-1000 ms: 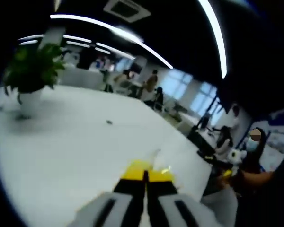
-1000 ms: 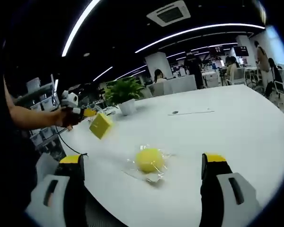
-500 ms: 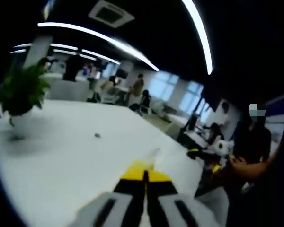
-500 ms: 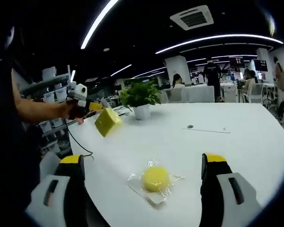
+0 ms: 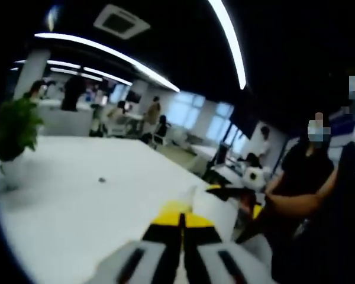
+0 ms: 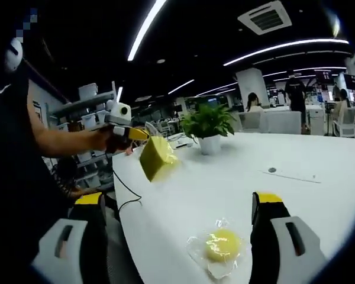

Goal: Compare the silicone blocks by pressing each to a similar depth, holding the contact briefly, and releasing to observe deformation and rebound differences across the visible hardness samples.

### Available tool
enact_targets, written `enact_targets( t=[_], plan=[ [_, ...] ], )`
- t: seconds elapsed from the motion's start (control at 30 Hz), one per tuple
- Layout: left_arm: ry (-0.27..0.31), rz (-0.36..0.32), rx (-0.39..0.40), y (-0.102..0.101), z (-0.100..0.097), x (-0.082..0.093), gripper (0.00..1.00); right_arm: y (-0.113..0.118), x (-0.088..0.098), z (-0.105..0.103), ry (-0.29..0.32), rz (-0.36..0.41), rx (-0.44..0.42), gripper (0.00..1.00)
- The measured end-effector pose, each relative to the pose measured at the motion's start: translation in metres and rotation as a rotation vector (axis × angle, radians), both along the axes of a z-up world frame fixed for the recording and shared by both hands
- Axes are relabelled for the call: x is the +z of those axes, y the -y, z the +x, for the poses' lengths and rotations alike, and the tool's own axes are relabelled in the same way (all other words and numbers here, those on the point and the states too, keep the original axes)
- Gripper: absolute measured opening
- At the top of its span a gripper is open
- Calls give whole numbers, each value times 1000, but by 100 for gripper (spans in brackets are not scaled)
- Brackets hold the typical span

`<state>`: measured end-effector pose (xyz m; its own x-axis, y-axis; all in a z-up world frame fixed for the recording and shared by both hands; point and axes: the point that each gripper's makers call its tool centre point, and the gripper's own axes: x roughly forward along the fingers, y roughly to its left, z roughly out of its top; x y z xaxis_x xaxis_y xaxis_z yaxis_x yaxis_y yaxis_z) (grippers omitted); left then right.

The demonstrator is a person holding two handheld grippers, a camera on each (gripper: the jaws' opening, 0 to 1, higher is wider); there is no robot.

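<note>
1. The white desk (image 6: 319, 154) carries my work; a potted plant (image 6: 209, 125) stands toward its far edge, and other people sit at desks well beyond it.
2. My left gripper (image 6: 136, 134), seen across from the right gripper view, is clamped on a yellow block in clear wrap (image 6: 156, 157) and holds it in the air off the near edge of the desk. In the left gripper view its jaws are together.
3. My right gripper (image 6: 180, 207) stands wide and holds nothing, over the near edge.
4. A round yellow sample in a clear bag (image 6: 221, 245) lies on the desk near that edge, between my right jaws but untouched.
5. My judgement: no press on the round sample is under way, so the comparison is mostly ahead.
</note>
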<state>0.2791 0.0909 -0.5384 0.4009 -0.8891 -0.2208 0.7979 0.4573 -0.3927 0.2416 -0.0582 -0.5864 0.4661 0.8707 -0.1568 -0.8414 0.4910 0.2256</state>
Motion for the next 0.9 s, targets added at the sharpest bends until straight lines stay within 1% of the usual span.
enact_targets(
  t=[0.13,0.2,0.23,0.27,0.3,0.37,0.43,0.57,0.63,0.7,0.73,0.77,0.8,0.83,0.9],
  plan=[
    [13,-3,-33,5,-3,5,0,-18,9,0,2,29,44,96],
    [11,-4,-46,9,-5,7,0,-26,13,0,5,43,66,96],
    [12,-5,-51,10,-6,8,0,-29,14,-1,6,52,76,91],
    [13,-9,-57,11,-7,9,0,-33,16,-4,9,60,105,84],
    [9,-23,-68,15,-11,12,0,-37,17,-5,-6,77,123,80],
    [12,-38,-83,20,-15,16,0,-43,16,-2,-5,84,113,83],
    [16,-58,-105,26,-21,22,0,-49,15,-2,-8,99,130,79],
    [16,-112,-133,35,-29,36,0,-61,20,-2,-23,159,160,74],
    [17,-128,-142,40,-32,42,0,-69,28,-6,-40,221,190,70],
    [17,-138,-152,43,-35,44,0,-75,40,-10,-80,311,222,64],
    [19,-142,-152,44,-35,44,0,-79,49,-10,-97,369,237,63],
    [24,-199,-147,45,-35,53,0,-78,47,-5,-101,365,203,66],
    [12,-202,-135,43,-34,52,0,-78,46,-4,-71,361,213,61],
    [7,-221,-132,40,-33,53,0,-77,44,-1,-81,362,205,56],
    [2,-218,-130,39,-33,52,0,-76,40,1,-88,375,206,49]
  ],
)
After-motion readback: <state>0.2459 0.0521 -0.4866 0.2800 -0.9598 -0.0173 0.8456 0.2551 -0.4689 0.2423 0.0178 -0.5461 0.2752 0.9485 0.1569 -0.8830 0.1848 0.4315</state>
